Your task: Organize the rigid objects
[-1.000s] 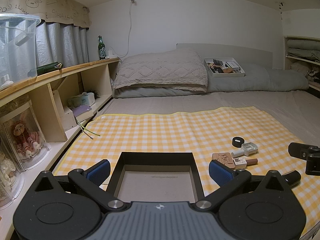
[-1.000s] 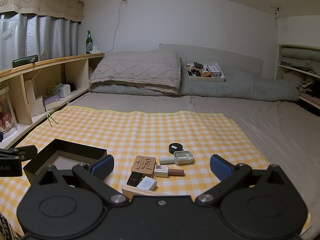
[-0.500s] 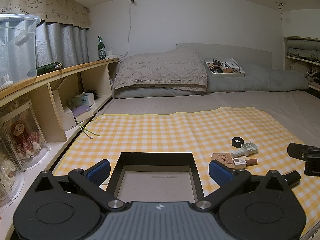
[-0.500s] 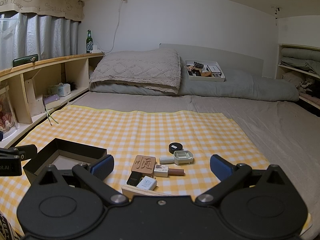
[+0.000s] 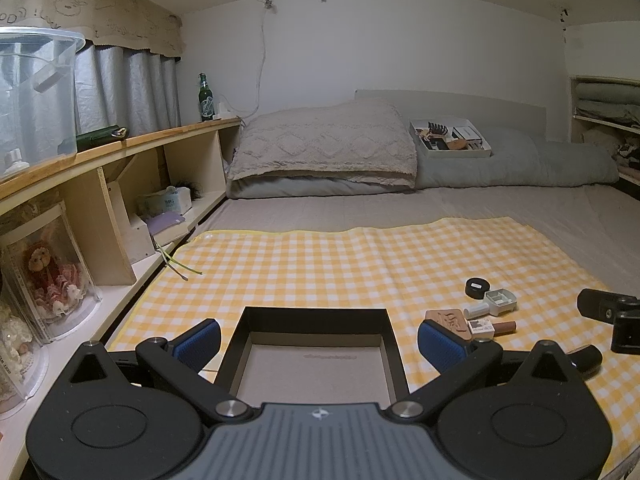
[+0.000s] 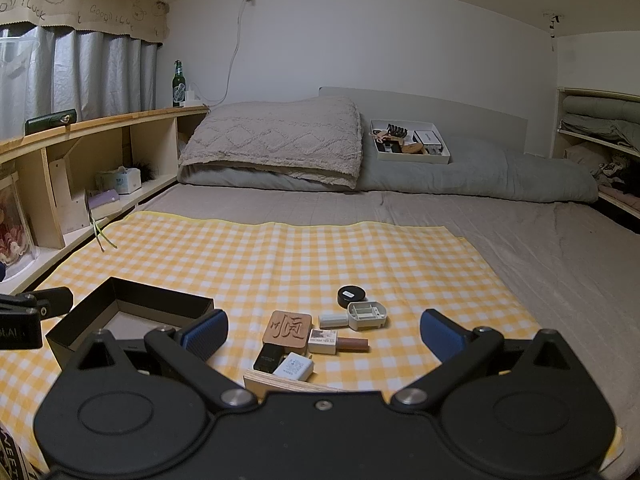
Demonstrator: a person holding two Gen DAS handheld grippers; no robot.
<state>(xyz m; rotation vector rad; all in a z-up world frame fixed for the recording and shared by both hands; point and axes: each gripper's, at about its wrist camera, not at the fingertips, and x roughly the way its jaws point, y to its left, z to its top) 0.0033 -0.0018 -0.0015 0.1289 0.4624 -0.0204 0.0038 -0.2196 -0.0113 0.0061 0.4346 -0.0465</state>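
An empty black box [image 5: 316, 316] [image 6: 124, 300] rests on the yellow checked cloth [image 5: 320, 264]. My left gripper [image 5: 318, 338] hovers open just before it. To its right lies a small cluster: a carved wooden block [image 6: 287, 327], a black round tin [image 6: 351, 295], a grey-white plastic case [image 6: 366, 315], a small white box with a brown tube [image 6: 336, 342], a black block [image 6: 270, 358], a white charger [image 6: 294, 367] and a plywood piece [image 6: 288, 384]. My right gripper [image 6: 324, 340] is open above the cluster, touching nothing.
Wooden shelves [image 5: 120, 184] with dolls, tissue and a bottle [image 5: 206, 98] run along the left. Pillows [image 5: 324, 148] and a white tray of items [image 5: 450, 140] lie at the bed's head. Grey sheet [image 6: 540, 248] spreads right of the cloth.
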